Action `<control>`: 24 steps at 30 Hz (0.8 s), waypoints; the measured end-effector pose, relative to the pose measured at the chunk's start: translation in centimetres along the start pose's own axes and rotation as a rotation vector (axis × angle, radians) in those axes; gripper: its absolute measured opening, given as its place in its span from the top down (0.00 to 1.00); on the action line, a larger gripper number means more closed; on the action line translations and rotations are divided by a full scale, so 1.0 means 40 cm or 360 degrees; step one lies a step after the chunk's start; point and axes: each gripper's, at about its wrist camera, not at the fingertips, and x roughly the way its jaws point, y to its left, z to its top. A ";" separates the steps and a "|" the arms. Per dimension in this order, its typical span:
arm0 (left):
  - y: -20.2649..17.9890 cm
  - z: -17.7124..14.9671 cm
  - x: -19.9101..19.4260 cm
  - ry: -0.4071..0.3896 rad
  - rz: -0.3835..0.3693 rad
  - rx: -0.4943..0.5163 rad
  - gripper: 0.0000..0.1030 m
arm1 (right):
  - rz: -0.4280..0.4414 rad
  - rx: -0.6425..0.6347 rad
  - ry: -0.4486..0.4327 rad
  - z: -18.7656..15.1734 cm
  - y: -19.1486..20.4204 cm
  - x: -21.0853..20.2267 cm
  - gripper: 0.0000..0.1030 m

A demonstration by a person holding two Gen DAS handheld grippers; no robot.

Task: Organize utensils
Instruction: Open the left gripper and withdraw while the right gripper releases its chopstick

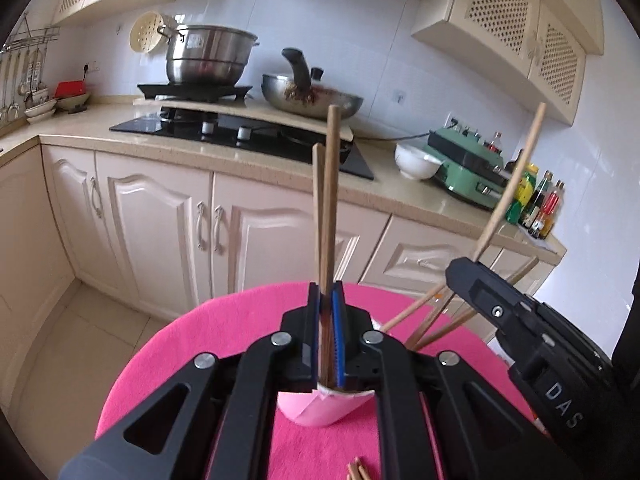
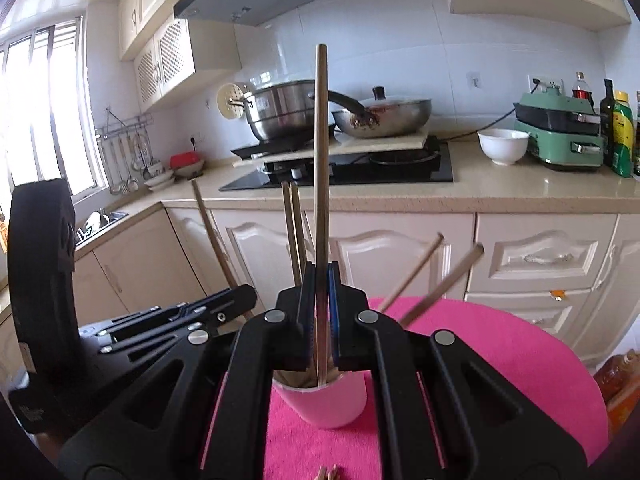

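Observation:
A pink cup [image 1: 324,408] stands on the pink round table [image 1: 224,332]. My left gripper [image 1: 327,292] is shut on two wooden chopsticks [image 1: 331,200] standing upright over the cup. My right gripper [image 2: 320,276] is shut on one chopstick [image 2: 321,152], upright, its lower end inside the cup [image 2: 324,404]. The right gripper also shows in the left wrist view [image 1: 460,272] with its chopstick [image 1: 516,176]. Several more chopsticks [image 2: 436,280] lean in the cup. Loose chopstick ends [image 1: 356,472] lie on the table near me.
Behind the table runs a kitchen counter [image 2: 480,188] with a hob [image 2: 360,172], a steel pot [image 2: 280,112], a wok [image 2: 384,116], a white bowl [image 2: 502,146], a green appliance [image 2: 560,136] and bottles [image 2: 620,132]. Cabinet doors [image 1: 160,220] stand below.

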 end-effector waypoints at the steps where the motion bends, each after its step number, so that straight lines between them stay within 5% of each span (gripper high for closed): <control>1: 0.002 -0.001 -0.006 0.0007 0.0000 -0.0001 0.89 | -0.0003 -0.0002 0.0009 -0.003 0.001 -0.001 0.93; 4: 0.005 -0.004 -0.026 0.0007 0.0020 -0.0004 0.71 | -0.0021 -0.0014 0.0042 -0.014 0.002 0.001 0.93; 19: 0.056 -0.065 -0.079 0.0269 0.0116 -0.0009 0.64 | -0.0104 0.0054 0.0141 -0.040 0.007 -0.008 0.91; 21: 0.055 -0.086 -0.076 0.0326 0.0104 0.0004 0.64 | -0.0117 0.0044 0.0140 -0.036 0.008 -0.022 0.85; 24: 0.050 -0.124 -0.071 0.0428 0.0082 0.0010 0.64 | -0.0137 0.0035 0.0115 -0.030 0.007 -0.051 0.62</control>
